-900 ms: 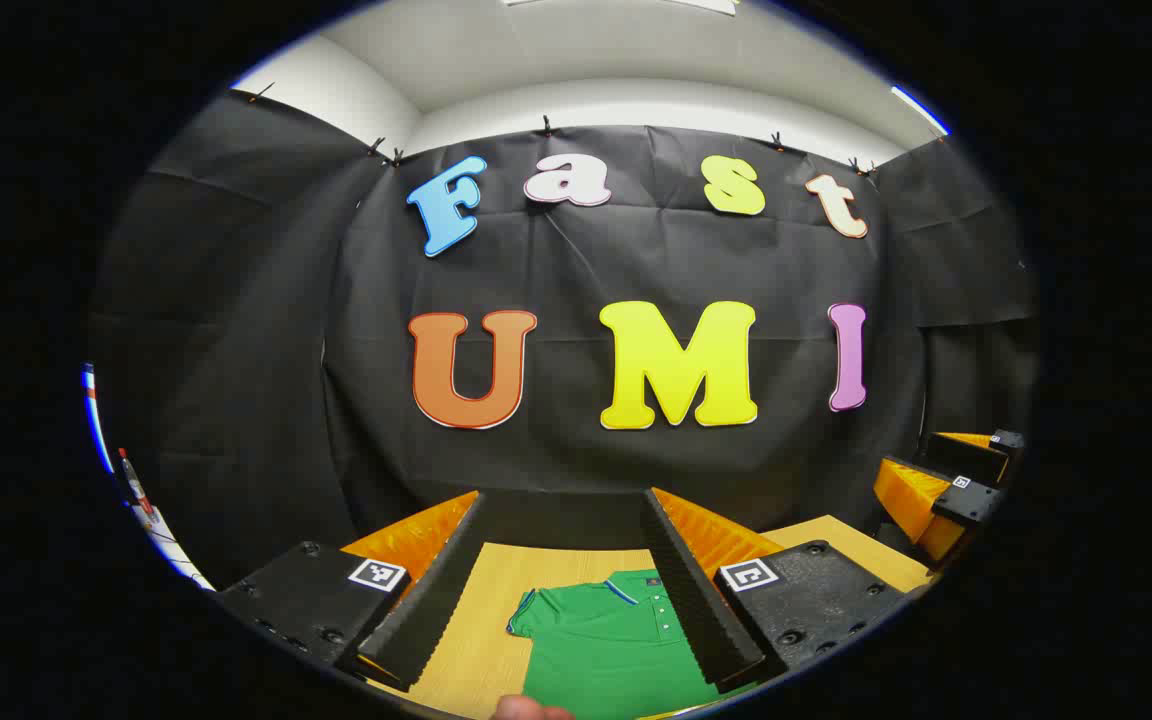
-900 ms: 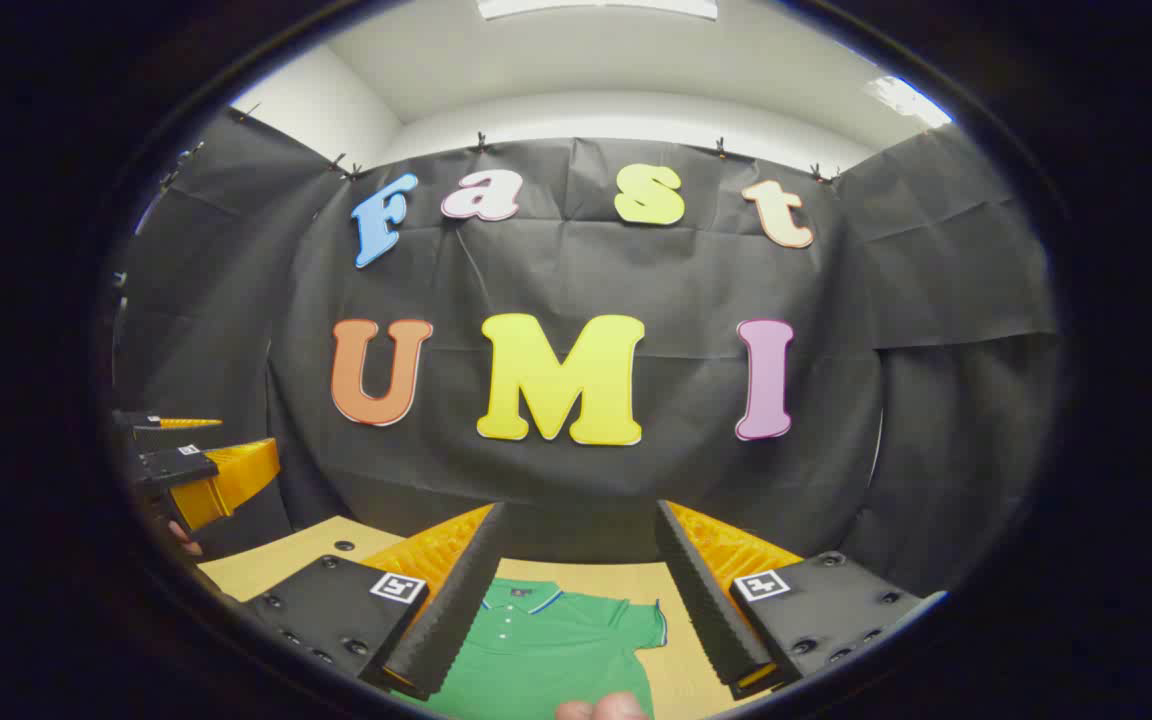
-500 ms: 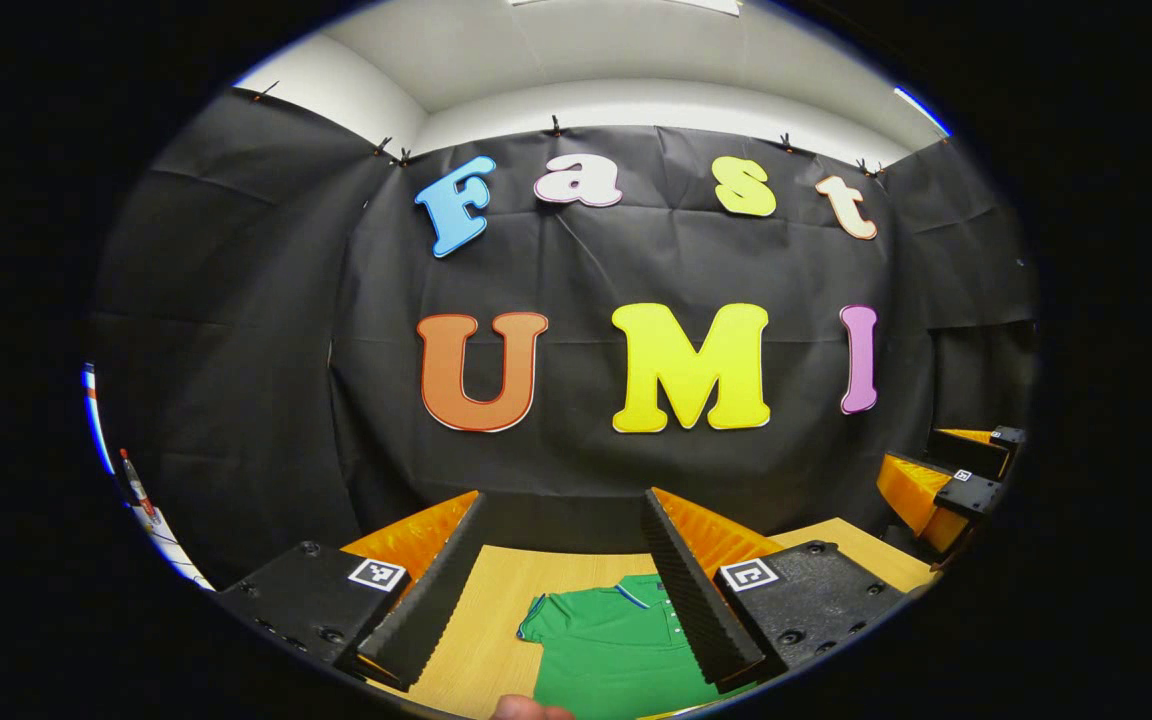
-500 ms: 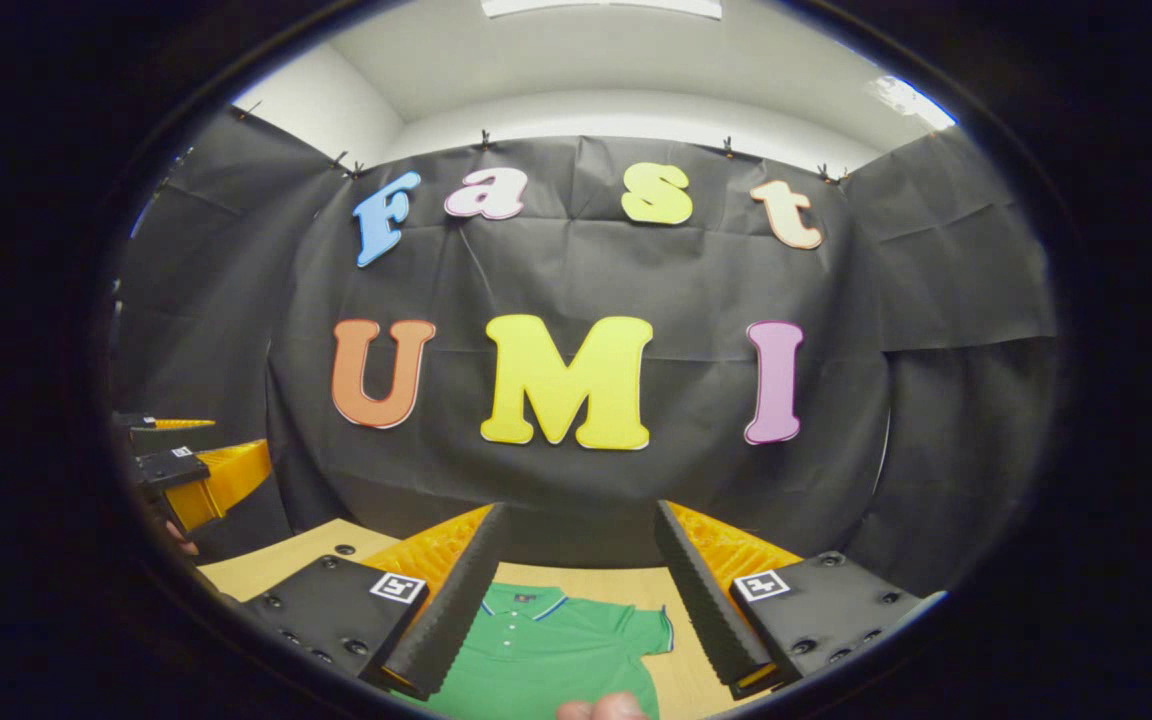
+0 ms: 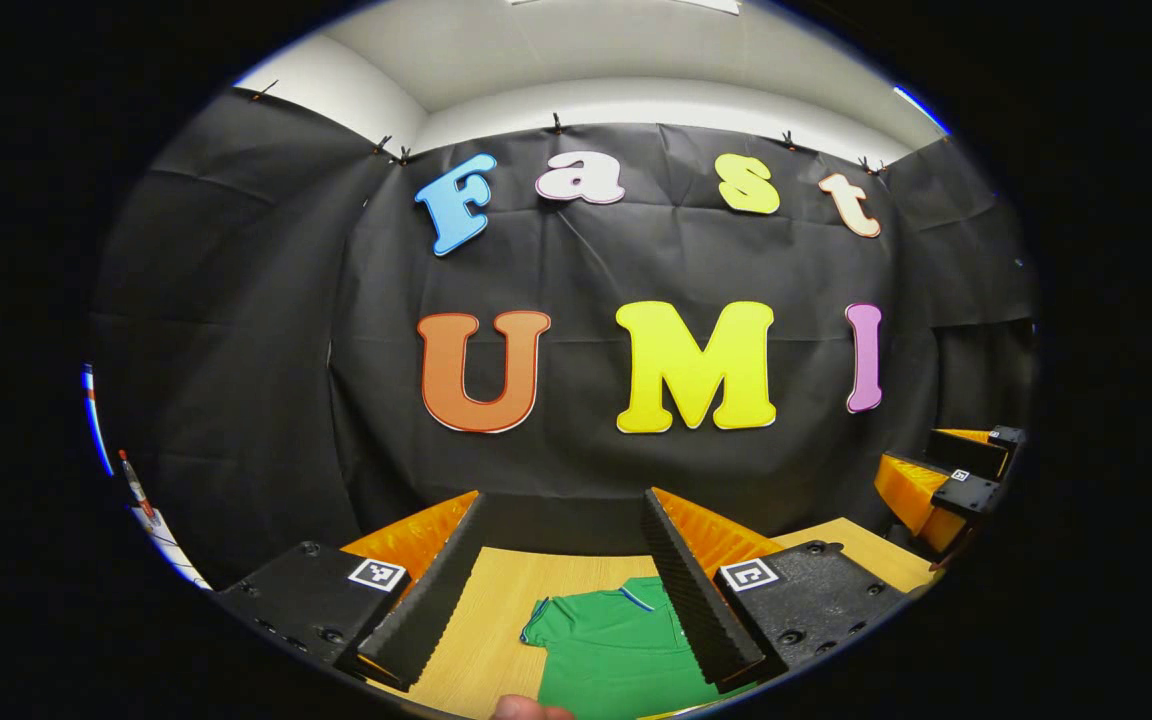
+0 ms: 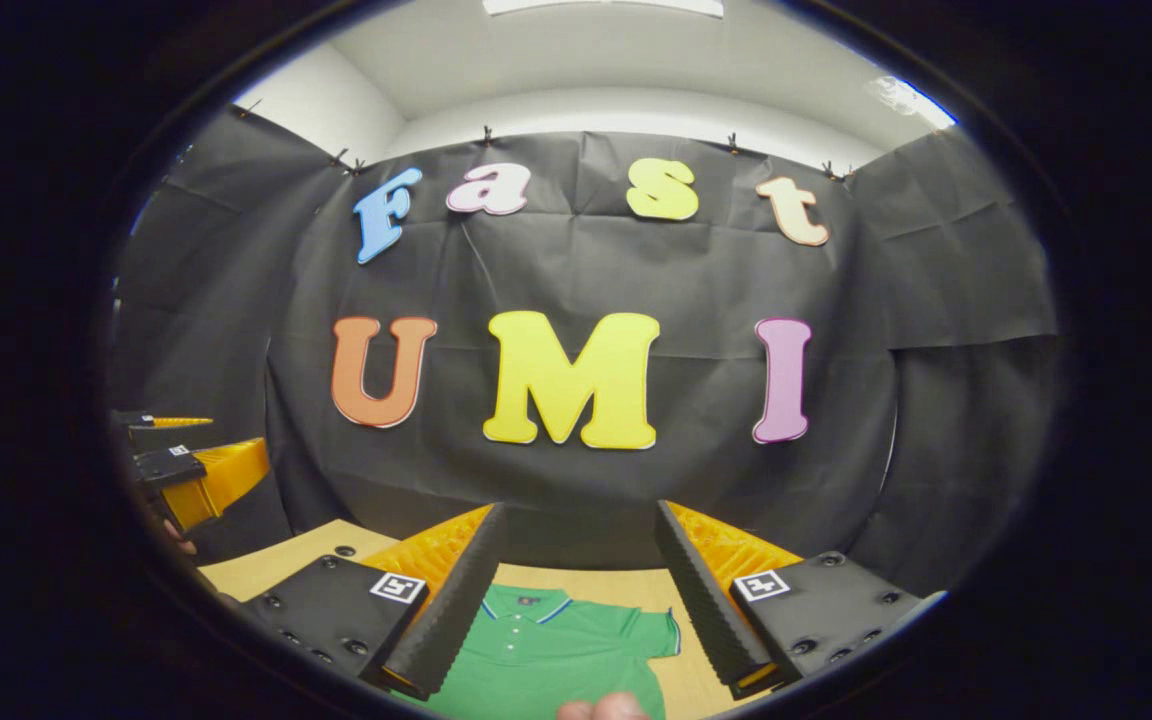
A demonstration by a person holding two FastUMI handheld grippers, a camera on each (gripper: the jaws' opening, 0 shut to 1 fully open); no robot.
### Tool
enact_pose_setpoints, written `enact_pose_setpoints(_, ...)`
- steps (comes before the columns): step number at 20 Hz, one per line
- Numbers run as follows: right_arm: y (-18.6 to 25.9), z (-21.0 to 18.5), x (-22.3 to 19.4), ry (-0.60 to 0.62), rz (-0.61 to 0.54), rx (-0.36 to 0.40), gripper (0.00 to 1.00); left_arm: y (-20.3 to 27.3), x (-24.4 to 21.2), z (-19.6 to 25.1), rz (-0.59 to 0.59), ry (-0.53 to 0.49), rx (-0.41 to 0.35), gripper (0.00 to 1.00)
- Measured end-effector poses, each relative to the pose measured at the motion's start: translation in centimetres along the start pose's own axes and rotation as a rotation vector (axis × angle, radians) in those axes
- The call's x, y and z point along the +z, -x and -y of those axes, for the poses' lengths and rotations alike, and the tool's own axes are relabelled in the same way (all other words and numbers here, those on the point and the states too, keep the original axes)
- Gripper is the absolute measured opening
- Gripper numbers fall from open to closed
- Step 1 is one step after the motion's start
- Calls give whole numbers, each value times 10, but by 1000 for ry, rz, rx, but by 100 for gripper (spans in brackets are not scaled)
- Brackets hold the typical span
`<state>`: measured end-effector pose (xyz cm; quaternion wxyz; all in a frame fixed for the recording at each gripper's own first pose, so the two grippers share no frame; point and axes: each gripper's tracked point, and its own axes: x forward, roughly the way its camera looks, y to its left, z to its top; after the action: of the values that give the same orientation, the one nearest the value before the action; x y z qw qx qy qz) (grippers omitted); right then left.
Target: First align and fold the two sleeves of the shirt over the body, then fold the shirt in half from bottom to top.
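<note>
Below both open grippers, shirt [image 6: 546,655].

1 green shirt [image 6: 546,655], 1 wood table [image 5: 481,640], 2 grippers: left [image 5: 561,505], right [image 6: 581,512]

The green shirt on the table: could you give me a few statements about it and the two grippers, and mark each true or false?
1. The green shirt lies flat on the wooden table. True.
2. The left gripper is clamped on a sleeve. False: it is open above the shirt, touching nothing.
3. The right gripper is open. True.
4. Both sleeves are already folded over the body. False: each view shows a sleeve spread outward.
</note>
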<state>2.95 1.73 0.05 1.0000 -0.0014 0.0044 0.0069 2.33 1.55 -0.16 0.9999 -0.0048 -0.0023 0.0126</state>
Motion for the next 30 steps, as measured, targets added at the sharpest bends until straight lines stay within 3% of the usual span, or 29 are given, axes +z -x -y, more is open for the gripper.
enact_pose_setpoints(2, -1, 2, 0, 1, -1, 0, 93, 0, 1, 1, 0, 1, 2, 98)
enact_pose_setpoints(3, -1, 4, 0, 0, -1, -1, 98, -1, 1, 1, 1, 2, 2, 98)
enact_pose_setpoints(11, 0, 25, 0, -1, -3, -24, 93, -2, 0, 14, 1, 10, -6, 98)
enact_pose_setpoints(12, 0, 26, 0, 0, -5, -24, 98, -2, 0, 16, 3, 10, -6, 98)
enact_pose_setpoints(13, 0, 27, 0, 2, -5, -23, 93, -2, -1, 18, 3, 10, -8, 98)
enact_pose_setpoints(21, 0, 49, -8, 6, -27, -31, 95, -3, -5, 33, -2, -8, -27, 98)
enact_pose_setpoints(22, -1, 52, -9, 8, -30, -32, 98, -2, -7, 34, -3, -10, -28, 88)
enact_pose_setpoints(23, -3, 56, -10, 7, -35, -32, 96, -1, -7, 37, 1, -13, -29, 98)
enact_pose_setpoints(30, -10, 85, -65, -23, -179, 1, 94, 5, -25, 58, -35, -15, -61, 98)
